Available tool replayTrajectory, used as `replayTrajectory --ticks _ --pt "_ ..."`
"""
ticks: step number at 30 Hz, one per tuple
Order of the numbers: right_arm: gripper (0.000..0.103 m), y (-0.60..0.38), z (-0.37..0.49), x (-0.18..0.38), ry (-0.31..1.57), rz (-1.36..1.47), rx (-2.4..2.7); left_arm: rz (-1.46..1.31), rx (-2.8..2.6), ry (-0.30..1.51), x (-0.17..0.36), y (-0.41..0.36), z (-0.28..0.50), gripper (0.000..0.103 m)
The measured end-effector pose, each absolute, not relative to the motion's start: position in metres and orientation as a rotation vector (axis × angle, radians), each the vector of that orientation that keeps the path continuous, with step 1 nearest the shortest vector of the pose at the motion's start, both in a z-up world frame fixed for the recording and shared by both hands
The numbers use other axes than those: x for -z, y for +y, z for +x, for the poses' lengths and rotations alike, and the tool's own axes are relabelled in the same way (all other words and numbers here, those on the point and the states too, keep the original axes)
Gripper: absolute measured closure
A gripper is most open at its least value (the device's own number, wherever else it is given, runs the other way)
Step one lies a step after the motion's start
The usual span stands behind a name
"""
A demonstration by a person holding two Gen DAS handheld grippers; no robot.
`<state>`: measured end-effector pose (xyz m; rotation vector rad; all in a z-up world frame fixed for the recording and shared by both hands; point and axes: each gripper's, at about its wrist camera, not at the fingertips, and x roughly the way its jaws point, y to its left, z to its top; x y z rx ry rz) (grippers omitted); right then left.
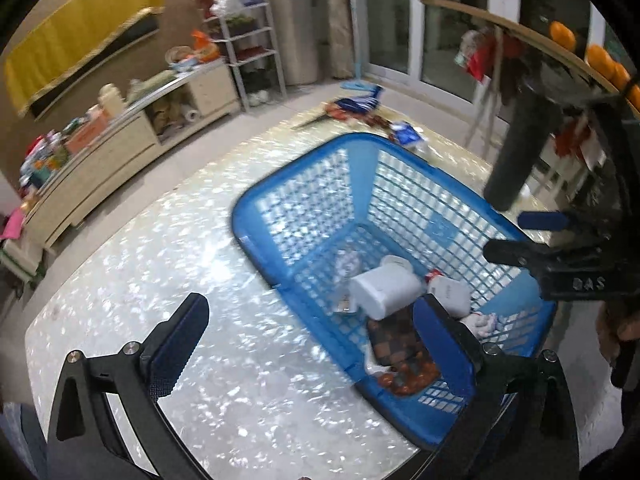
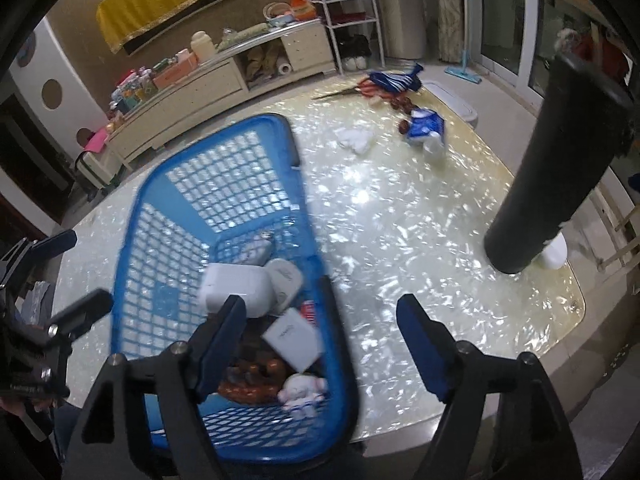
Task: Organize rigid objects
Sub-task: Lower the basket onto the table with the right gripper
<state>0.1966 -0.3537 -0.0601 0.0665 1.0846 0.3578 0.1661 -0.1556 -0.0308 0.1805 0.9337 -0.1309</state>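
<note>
Yellow cloth (image 2: 176, 0) draped high on back wall. Long cream sideboard (image 2: 208, 80) below it, top crowded with boxes and jars. White wire shelf rack (image 2: 352, 12) just beside sideboard's end, white shoes, probably, on floor beneath. Light-blue flat mop (image 2: 464, 72) leaning near glass sliding doors (image 1: 400, 20). Orange round shapes (image 1: 600, 58) along rail by doors, blurred.
</note>
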Motion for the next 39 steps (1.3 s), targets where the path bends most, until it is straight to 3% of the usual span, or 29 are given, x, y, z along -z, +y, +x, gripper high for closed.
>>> replayTrajectory --ticks 3,5,16,39 --pt "0.018 -0.339 0.186 0.05 1.063 0.046 -0.383 0.122 0.109 0.942 0.027 -0.137 0.156 0.0" --pt "0.001 -0.332 0.182 0.045 1.049 0.042 -0.406 0.095 0.077 0.939 0.024 -0.125 0.148 0.0" --pt "0.0 -0.29 0.147 0.015 0.978 -0.011 -0.439 -0.047 0.002 0.89 0.003 -0.075 0.097 0.0" --pt "0.0 -0.262 0.122 0.0 0.926 -0.113 -0.442 -0.071 0.045 0.834 -0.023 -0.061 0.062 0.0"
